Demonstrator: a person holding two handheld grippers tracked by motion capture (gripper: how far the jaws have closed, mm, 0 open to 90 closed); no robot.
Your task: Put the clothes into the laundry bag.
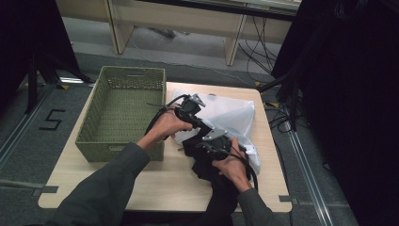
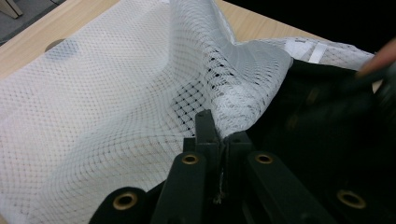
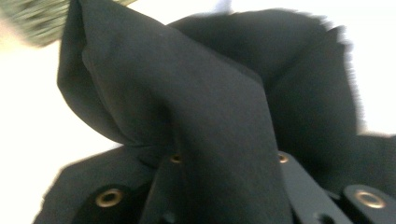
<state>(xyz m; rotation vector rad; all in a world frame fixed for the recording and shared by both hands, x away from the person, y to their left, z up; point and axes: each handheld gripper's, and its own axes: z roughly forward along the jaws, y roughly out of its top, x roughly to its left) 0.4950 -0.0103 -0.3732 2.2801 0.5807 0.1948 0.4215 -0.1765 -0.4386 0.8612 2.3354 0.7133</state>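
On the desk, just right of the green basket, lies a white mesh bag. The left hand-held gripper is pressed together on the bag's edge. The right hand-held gripper, near the bag's front edge, pinches a black cloth that covers its jaws.

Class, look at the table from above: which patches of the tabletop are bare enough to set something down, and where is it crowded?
Bare: the table's near strip in front of the green basket, and the basket's inside. Crowded: the right half, where the white mesh bag, the black cloth and both hands sit.
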